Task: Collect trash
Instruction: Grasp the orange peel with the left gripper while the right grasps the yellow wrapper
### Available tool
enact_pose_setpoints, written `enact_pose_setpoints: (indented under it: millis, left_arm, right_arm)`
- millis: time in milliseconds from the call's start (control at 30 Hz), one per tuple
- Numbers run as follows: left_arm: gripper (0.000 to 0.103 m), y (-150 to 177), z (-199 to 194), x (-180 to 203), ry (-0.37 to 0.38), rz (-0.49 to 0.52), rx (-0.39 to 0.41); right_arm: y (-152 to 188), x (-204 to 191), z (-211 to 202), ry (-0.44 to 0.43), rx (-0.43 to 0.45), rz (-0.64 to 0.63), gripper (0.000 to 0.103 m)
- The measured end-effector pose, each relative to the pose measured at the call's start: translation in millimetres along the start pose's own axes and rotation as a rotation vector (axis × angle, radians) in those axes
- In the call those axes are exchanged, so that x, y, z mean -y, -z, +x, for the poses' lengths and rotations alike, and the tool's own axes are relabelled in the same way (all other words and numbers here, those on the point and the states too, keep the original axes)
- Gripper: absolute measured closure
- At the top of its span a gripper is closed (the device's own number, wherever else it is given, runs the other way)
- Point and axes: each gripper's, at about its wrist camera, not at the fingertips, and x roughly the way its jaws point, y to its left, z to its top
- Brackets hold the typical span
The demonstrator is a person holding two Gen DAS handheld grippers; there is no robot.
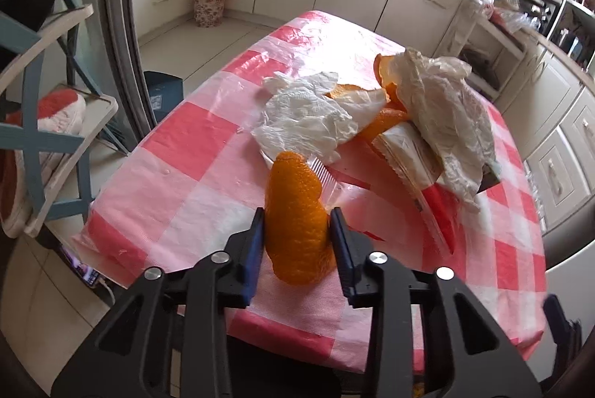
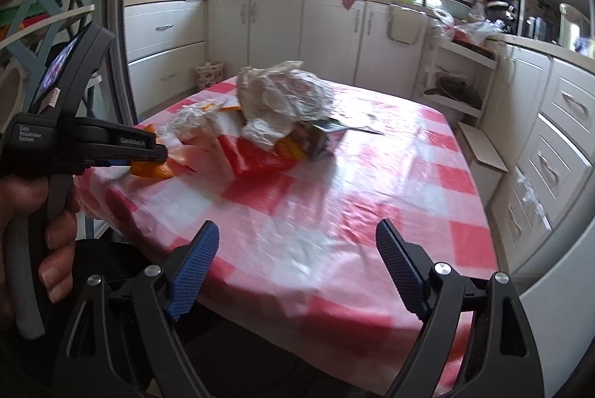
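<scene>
My left gripper [image 1: 296, 217] is shut on a curled piece of orange peel [image 1: 295, 219], held above the near edge of the red-and-white checked table [image 1: 193, 189]. Beyond it lies a trash pile: a crumpled white tissue [image 1: 305, 117], more orange peel [image 1: 386, 121], a red-and-white wrapper [image 1: 412, 160] and a crumpled plastic bag [image 1: 446, 111]. In the right wrist view my right gripper [image 2: 297, 241] is open and empty above the table's near edge [image 2: 297, 212]. The left gripper [image 2: 156, 152] with the peel [image 2: 152, 170] shows at the left, next to the bag [image 2: 282, 93].
A floral waste bin [image 1: 209, 5] stands on the floor by the far cabinets. White cabinets [image 2: 557, 137] line the back and right. A blue-framed shelf rack [image 1: 44, 122] stands left of the table. A cardboard piece [image 2: 481, 152] leans by the right cabinets.
</scene>
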Motion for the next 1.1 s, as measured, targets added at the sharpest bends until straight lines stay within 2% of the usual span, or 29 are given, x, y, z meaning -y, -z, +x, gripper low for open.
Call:
enact_pose_setpoints:
  millis: [133, 300, 500, 667, 700, 767, 867, 933, 1100]
  left_arm:
    - [0.076, 1, -5, -10, 0.038, -0.037, 0.026]
    - [0.076, 1, -11, -23, 0.050, -0.082, 0.055]
    - [0.077, -3, -11, -34, 0.064, -0.111, 0.058]
    - [0.076, -4, -10, -36, 0.068, -0.116, 0.055]
    - [0.076, -5, -10, -37, 0.070, -0.119, 0.054]
    - [0.076, -6, -9, -39, 0.071, -0.125, 0.054]
    - [0.077, -6, -9, -39, 0.073, -0.128, 0.053]
    - [0.076, -6, -8, -39, 0.073, -0.126, 0.053]
    - [0.077, -6, -8, -39, 0.073, -0.127, 0.053]
  right_arm:
    - [-15, -24, 21, -0.031, -0.006, -0.064, 0.020]
    - [-26, -44, 50, -0.027, -0.051, -0.130, 0.020]
    - [-34, -49, 81, 0.005, -0.126, -0.175, 0.020]
    - [-45, -43, 98, 0.011, -0.154, -0.151, 0.022]
    - [-47, -40, 101, -0.002, -0.164, -0.132, 0.025]
    - [-50, -35, 104, -0.023, -0.180, -0.102, 0.056]
    - [-53, -32, 101, -0.041, -0.174, -0.075, 0.074]
    - [-55, -28, 93, -0.059, -0.158, -0.047, 0.080]
    - [-53, -20, 64, -0.133, -0.125, 0.036, 0.088]
